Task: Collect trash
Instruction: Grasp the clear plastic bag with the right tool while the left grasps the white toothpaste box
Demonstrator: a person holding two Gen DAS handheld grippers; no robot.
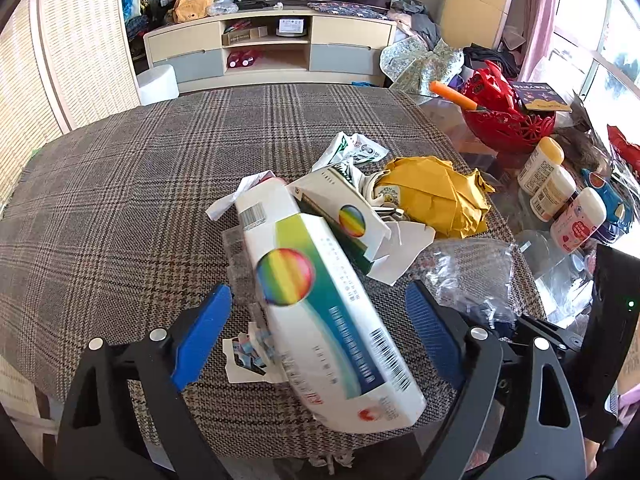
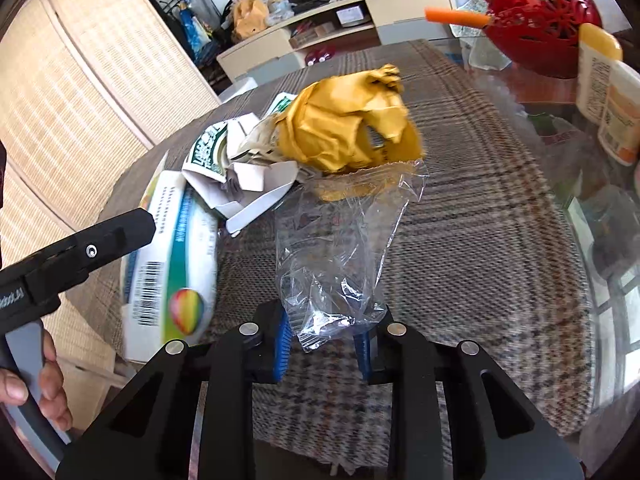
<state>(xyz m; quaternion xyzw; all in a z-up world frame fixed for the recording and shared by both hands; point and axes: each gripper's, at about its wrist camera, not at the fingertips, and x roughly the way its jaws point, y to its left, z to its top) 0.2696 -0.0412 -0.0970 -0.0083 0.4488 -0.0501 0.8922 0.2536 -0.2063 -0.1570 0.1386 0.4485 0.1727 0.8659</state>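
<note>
Gripping the crumpled clear plastic bag (image 2: 340,264) by its near end, the right hand-held gripper (image 2: 323,346) stands narrow, with the film bunched between its blue pads. That bag lies just on the near side of the crumpled yellow paper (image 2: 352,128), on the checked cloth of the tabletop (image 2: 480,240). It looks feather-light, limp and slick, so a pinch on gathered folds should hold better than one on a single sheet.

The left hand-held gripper (image 1: 318,328) is wide, its pads either side of the long white carton (image 1: 320,312) without touching it. Lying nearer than the yellow paper and to its left, the carton is thin glossy cardboard, probably light and easily crushed; across its narrow width seems the best hold. Torn paper scraps (image 1: 248,354) lie beside it.
</note>
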